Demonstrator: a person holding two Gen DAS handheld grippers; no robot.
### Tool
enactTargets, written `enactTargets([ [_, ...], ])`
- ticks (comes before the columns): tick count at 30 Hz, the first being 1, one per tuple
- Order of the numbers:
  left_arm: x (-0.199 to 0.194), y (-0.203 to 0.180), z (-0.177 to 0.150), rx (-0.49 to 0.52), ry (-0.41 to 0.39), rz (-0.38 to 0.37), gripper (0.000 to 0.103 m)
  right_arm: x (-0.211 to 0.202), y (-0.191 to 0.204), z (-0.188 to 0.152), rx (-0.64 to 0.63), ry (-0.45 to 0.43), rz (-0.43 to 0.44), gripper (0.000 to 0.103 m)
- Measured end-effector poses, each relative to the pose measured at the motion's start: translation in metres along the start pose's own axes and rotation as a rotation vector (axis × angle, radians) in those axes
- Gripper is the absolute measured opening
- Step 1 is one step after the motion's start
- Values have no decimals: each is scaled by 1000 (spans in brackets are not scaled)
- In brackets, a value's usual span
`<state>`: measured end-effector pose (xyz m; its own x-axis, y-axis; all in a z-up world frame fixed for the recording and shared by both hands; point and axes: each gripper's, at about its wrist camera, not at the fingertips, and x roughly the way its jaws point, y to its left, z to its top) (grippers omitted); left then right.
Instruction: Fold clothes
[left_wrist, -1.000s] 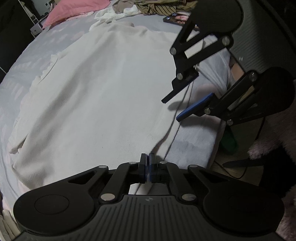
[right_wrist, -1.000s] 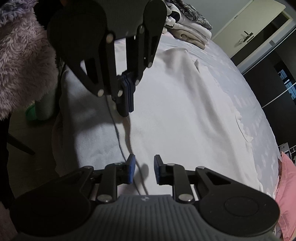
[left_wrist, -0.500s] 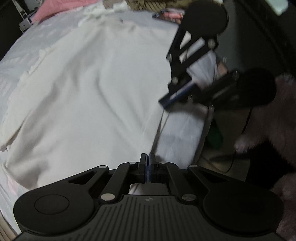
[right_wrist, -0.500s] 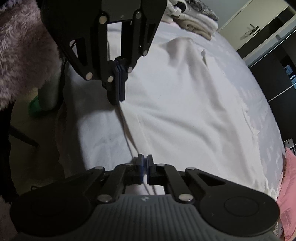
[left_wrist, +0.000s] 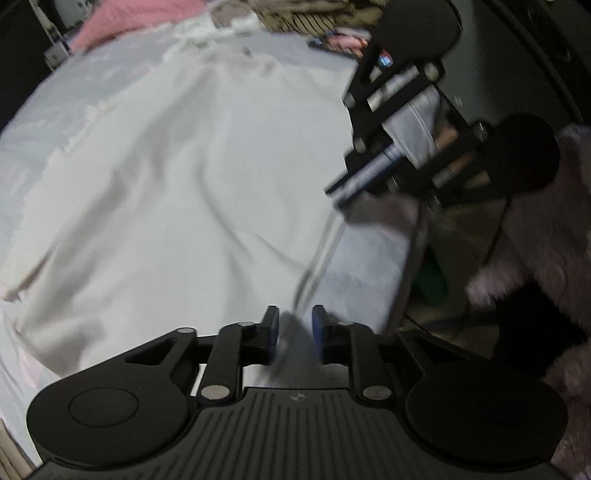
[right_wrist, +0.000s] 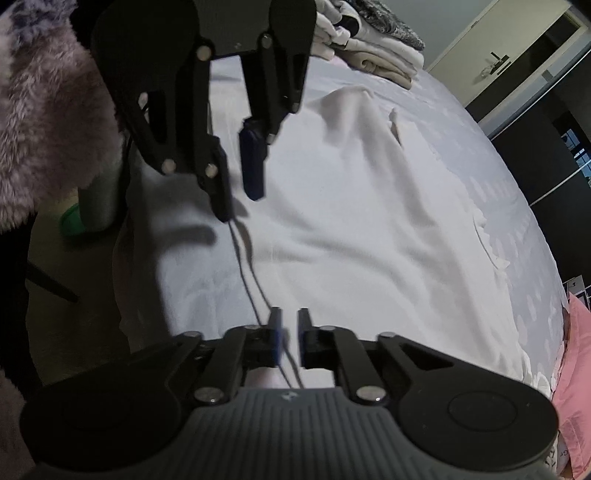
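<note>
From my seat I see a bed (left_wrist: 66, 110) covered by a pale grey sheet, and the white garment (left_wrist: 177, 192) lies spread flat across most of it, its near hem running along the bed's edge. My left gripper (left_wrist: 294, 326) hangs over that hem; its jaws have just been opening and now stand a narrow gap apart, with the hem's edge lying below them and nothing pinched. My right gripper (right_wrist: 289, 334) sits over the same hem further along, its jaws likewise just parted to a narrow gap, the blue pads clear of the cloth. The picture there is blurred, so I cannot tell whether a fold of cloth still brushes one pad.

At the far end of the bed a pink pillow (left_wrist: 129, 18) rests against the dark wall, with a heap of striped and brown clothes (left_wrist: 317, 14) beside it. In the right wrist view a stack of folded clothes (right_wrist: 373, 48) sits at the bed's other end, near a pale cupboard door (right_wrist: 495, 51). A fluffy mauve sleeve (right_wrist: 48, 122) shows at the side, and a green container (right_wrist: 72, 223) stands on the floor beside the bed.
</note>
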<state>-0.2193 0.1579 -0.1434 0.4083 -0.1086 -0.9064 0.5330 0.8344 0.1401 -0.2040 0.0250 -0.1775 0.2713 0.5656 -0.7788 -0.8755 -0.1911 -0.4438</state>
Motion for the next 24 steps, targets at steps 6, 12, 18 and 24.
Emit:
enactTargets([
  [6,12,-6,7,47,1,37,21,12,8,3,-35,17,-4,20],
  [12,27,-14,14,88,-26,88,21,18,7,3,-27,35,17,8],
  [18,26,-14,14,87,-3,37,8,9,3,3,-3,32,64,1],
  [24,16,-5,8,23,6,45,22,-2,-11,-3,15,21,37,18],
])
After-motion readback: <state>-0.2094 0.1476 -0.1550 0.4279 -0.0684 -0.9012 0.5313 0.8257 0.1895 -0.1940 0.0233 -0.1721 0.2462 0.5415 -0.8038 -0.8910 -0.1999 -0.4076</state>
